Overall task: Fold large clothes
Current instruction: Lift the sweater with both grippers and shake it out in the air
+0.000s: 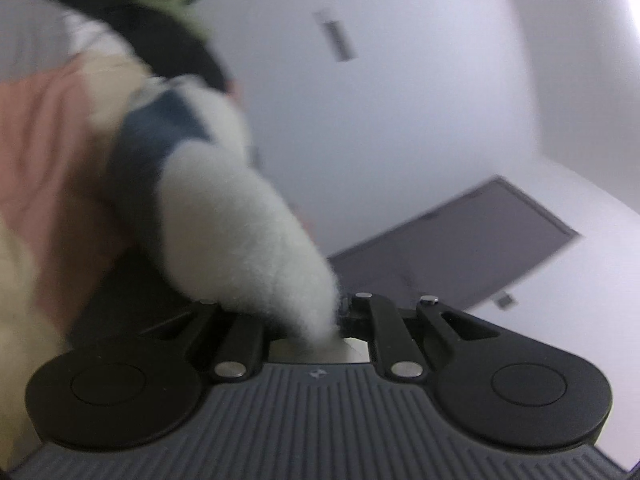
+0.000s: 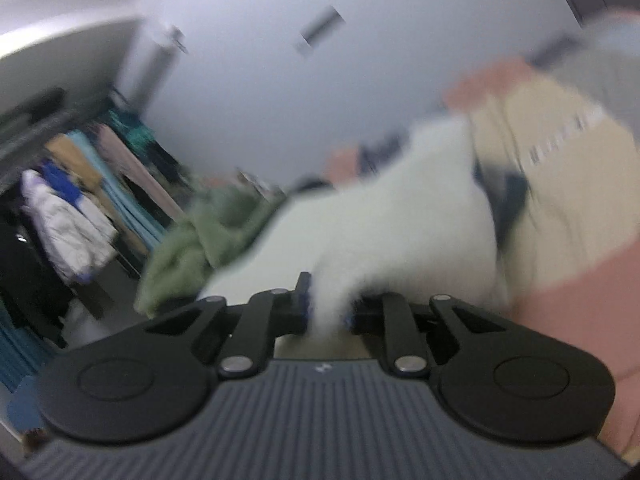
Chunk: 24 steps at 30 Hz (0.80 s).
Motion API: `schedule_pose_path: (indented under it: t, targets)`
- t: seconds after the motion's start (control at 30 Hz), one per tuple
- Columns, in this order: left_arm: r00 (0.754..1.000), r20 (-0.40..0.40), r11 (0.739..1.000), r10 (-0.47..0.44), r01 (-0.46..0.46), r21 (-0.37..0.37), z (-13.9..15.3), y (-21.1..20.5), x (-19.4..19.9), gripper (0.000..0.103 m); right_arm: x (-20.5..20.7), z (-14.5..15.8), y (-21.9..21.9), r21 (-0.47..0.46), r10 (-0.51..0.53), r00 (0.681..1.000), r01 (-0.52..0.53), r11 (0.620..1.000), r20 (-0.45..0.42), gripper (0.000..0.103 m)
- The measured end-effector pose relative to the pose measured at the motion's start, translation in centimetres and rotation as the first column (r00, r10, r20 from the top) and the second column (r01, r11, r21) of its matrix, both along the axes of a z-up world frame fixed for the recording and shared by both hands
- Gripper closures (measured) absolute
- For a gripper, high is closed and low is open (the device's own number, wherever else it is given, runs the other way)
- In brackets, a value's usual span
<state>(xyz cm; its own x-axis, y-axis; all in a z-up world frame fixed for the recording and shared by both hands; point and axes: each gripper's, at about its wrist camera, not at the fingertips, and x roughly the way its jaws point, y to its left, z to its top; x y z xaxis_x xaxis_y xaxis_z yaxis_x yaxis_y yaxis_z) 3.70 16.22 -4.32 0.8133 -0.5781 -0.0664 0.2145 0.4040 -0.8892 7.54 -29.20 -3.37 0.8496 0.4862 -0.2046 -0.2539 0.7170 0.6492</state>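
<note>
Ribbed housing and black linkage arms fill the foreground of both wrist views. Left gripper (image 1: 336,320): jaws drawn together on a fold of the white fleece garment (image 1: 236,220), which rises up and to the left from the claw toward a blurred heap of pink and cream clothes (image 1: 44,152). Right gripper (image 2: 328,312): jaws likewise clamped on another part of the same fleece (image 2: 400,208), which runs up and to the right from the claw; an olive-green garment (image 2: 192,248) lies to its left, with a rack of hanging clothes (image 2: 80,192) well beyond. Step judged in hand: lifting the garment by two held points. Next move calls for spreading it taut and laying it flat before any fold. Motion blur hides the fleece's outline.
</note>
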Motion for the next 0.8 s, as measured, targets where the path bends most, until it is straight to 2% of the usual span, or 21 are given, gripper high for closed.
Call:
schedule_pose_path:
  t: [0.07,0.17,0.33,0.57,0.7,0.8]
  targets:
    - [0.998,0.054,1.0,-0.011,0.01,0.017,1.7,-0.7,-1.1,0.091,-0.9,1.2,-0.7,0.039,0.005,0.999,-0.007,0.999,0.048,0.085]
    - [0.995,0.095,1.0,-0.02,0.021,-0.005,3.9,-1.0,-3.1,0.091,-2.1,3.0,-1.6,0.096,0.009,0.996,-0.018,0.995,0.089,0.086]
    - [0.979,0.202,0.997,-0.026,0.012,0.071,9.6,-1.9,-6.2,0.091,-4.0,7.7,-2.8,0.091,0.012,0.986,-0.028,0.996,0.166,0.086]
    - [0.942,0.335,0.986,0.001,-0.057,0.156,21.5,-3.1,-9.3,0.091,-5.4,18.2,-2.6,0.017,0.039,0.959,-0.046,0.999,0.281,0.086]
    - [0.907,0.421,0.975,0.007,-0.099,0.197,29.4,-2.8,-11.2,0.09,-6.3,25.0,-2.3,-0.02,0.059,0.927,-0.056,0.998,0.37,0.086]
    - [0.892,0.45,0.964,0.024,-0.141,0.227,34.9,-2.8,-11.5,0.09,-6.4,29.9,-1.7,-0.05,0.058,0.898,-0.04,0.998,0.436,0.086]
